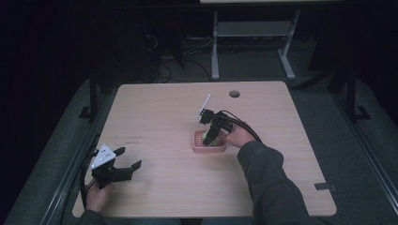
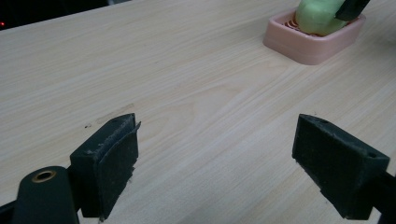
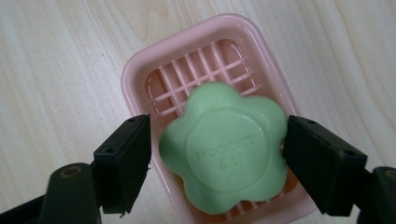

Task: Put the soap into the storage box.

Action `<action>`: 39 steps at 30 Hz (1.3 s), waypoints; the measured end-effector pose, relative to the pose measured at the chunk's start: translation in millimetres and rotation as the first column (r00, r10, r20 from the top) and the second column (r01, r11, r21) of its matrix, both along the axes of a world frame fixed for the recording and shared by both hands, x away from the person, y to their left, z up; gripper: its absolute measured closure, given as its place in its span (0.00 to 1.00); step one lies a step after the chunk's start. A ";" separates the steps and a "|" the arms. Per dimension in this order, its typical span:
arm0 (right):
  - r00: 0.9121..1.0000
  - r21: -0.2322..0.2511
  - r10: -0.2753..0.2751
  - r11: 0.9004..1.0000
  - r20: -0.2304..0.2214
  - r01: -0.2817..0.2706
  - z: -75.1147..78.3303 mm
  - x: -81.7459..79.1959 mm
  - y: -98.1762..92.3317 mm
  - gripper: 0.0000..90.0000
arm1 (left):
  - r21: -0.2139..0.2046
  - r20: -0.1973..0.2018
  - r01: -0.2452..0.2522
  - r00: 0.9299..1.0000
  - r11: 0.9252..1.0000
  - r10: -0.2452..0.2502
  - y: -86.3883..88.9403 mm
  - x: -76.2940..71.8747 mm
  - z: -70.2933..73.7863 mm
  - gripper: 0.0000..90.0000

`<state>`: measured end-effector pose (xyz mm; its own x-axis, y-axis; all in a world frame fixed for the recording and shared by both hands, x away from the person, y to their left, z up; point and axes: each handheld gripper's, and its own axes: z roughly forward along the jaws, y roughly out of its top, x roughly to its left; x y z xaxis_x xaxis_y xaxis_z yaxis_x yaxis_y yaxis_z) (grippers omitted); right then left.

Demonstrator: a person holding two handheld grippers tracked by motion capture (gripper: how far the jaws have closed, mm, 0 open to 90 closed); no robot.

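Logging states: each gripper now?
Left gripper: open, empty, above the table.
Right gripper: closed on the green flower-shaped soap, over the pink soap dish.

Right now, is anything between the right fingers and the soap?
Nothing visible. The right gripper straddles the green soap in the pink dish, one finger at each side; whether they touch it is unclear.

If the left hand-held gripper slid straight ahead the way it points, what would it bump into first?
Probably nothing soon: the left hand-held gripper faces bare table. The pink soap dish sits off toward one side, though depth is hard to judge.
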<state>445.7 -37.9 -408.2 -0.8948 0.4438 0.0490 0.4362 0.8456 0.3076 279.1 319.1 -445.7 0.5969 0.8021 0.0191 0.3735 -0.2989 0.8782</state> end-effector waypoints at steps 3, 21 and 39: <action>1.000 0.008 -0.003 1.000 0.003 0.003 3.6 -2.2 -2.5 0.24 | 0.002 0.001 0.000 1.000 1.000 0.000 0.4 0.0 0.1 0.16; 0.999 0.074 -0.046 0.996 -0.013 0.047 18.1 -11.0 -29.5 0.23 | 0.003 -0.003 -0.002 1.000 1.000 0.002 0.7 -0.8 0.0 0.16; 0.997 0.100 -0.082 0.992 -0.008 0.082 23.6 -16.8 -54.6 0.22 | 0.003 -0.001 0.003 1.000 1.000 -0.003 0.8 -1.4 -0.2 0.16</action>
<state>428.9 -92.5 -384.5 -0.8552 0.5086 0.0999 0.5043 0.7718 0.3872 277.7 319.9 -445.9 0.5997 0.8000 0.0209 0.3736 -0.3030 0.8767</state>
